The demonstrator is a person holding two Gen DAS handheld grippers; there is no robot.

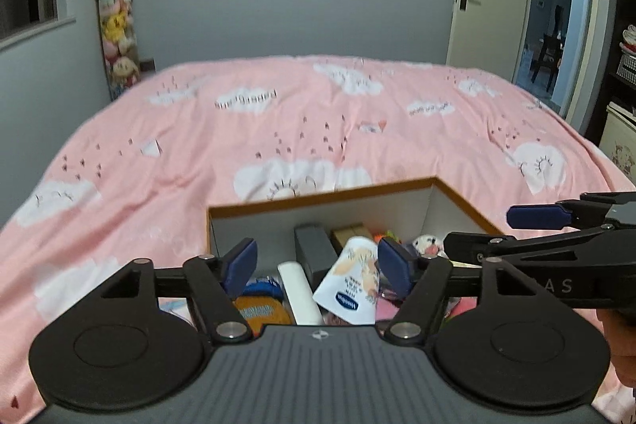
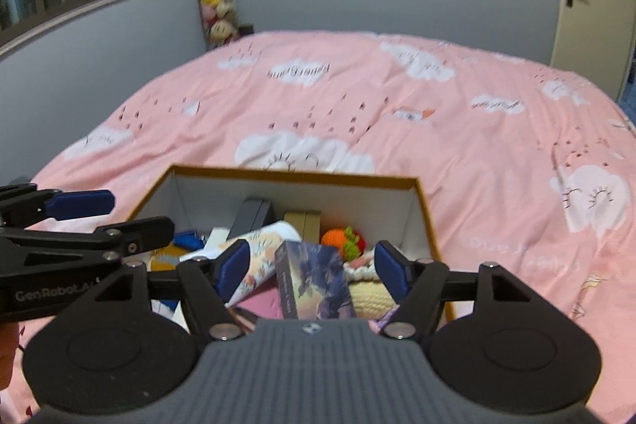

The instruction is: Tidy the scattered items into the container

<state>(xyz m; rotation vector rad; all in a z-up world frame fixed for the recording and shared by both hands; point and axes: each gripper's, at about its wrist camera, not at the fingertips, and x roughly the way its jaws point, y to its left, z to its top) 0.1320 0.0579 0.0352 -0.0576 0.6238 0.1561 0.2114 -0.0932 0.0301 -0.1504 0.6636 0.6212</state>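
Two claws hung over the box (image 1: 318, 194), and neither held anything. On the left, my left claw (image 1: 318, 267) stood spread wide, its blue pads apart and touching nothing, with the white tube (image 1: 349, 283) showing between them but lying down in the box, resting among the other things. Beside the tube I could make out a white roll (image 1: 299, 292) and something blue and orange (image 1: 260, 302) at the near left corner, with a grey case (image 1: 314, 245) toward the far wall. Moving right, my right claw (image 2: 314, 267) also stood open and empty above the same box, over a printed card box (image 2: 314, 279) that leaned on the pile; a crocheted orange toy (image 2: 338, 239) sat further in, and a cream knitted piece (image 2: 371, 295) lay at the near right.

Both drops looked finished to me, so the step in hand was pulling away after a release. Across the pink bedspread (image 1: 222, 150), from left edge to right, I saw no loose item left in either view. My next move would call for swinging the cameras wider to check the bed's near edges before calling the tidy done.
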